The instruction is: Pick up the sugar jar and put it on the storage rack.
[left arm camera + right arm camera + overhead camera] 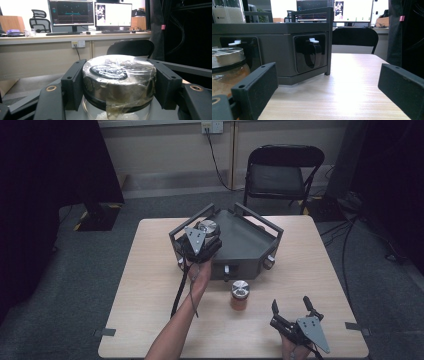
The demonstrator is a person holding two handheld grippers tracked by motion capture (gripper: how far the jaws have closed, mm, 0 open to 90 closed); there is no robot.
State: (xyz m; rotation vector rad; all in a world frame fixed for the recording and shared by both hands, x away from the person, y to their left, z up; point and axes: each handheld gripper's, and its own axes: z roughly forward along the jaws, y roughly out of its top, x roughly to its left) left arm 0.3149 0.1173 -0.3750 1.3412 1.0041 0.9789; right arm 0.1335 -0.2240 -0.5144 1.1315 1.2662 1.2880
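The left gripper (117,87) clamps the silver-lidded glass jar (118,82) inside the grey metal tray (250,245) at its 9 o'clock side; release seems next. The right gripper (291,309) waits agape at 5 o'clock of the amber-filled jar (239,295).

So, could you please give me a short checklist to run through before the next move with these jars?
1. Left tool closed on the silver lid of the clear glass jar with white grains: ok, both jaws press the lid's sides.
2. That jar over the dark grey metal tray: ok, at its left corner.
3. Whether the jar's base rests on the tray floor: cannot tell.
4. Right tool free: ok, jaws apart, nothing between them.
5. Second glass jar with brown powder and silver lid upright on the light wooden table: ok, standing in front of the tray.
6. Plastic wrap on the held lid: not ok, wrinkled and loose.
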